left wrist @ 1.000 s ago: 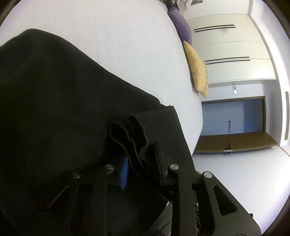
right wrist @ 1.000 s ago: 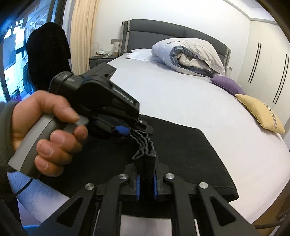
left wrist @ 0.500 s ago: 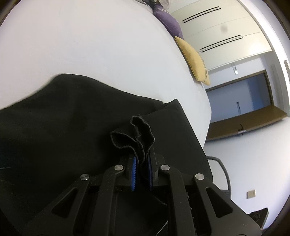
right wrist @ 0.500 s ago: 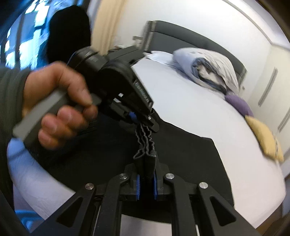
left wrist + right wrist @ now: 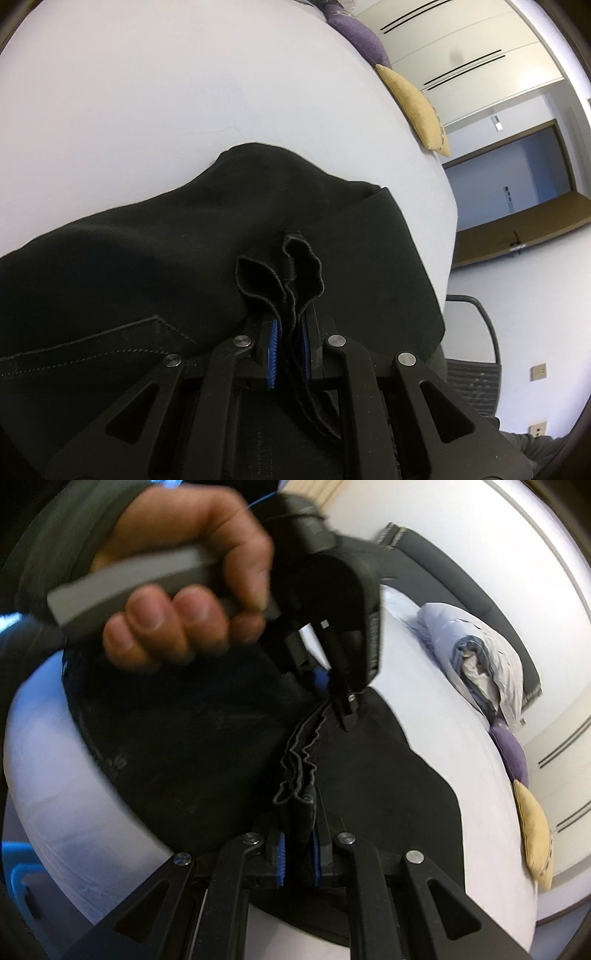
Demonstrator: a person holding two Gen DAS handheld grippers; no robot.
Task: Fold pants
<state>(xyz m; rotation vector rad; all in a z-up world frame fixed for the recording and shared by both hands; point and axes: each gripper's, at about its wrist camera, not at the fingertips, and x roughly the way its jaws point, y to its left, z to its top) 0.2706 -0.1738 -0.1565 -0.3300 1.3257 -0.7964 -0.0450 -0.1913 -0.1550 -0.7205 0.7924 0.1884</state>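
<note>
Pants (image 5: 155, 266), black: lay on the white bed (image 5: 184, 92), their gathered edge lifted between both tools. Left tongs (image 5: 289, 341): pressed onto a bunched hem, blue pads on either side of the cloth. Right tongs (image 5: 298, 853): likewise pinching a pleated fold of the same edge. Left hand (image 5: 184, 590): wrapped around a grey handle, seen blurred in the right wrist view. Yellow cushion (image 5: 417, 107) and purple cushion (image 5: 360, 35): at the bed's far side.
</note>
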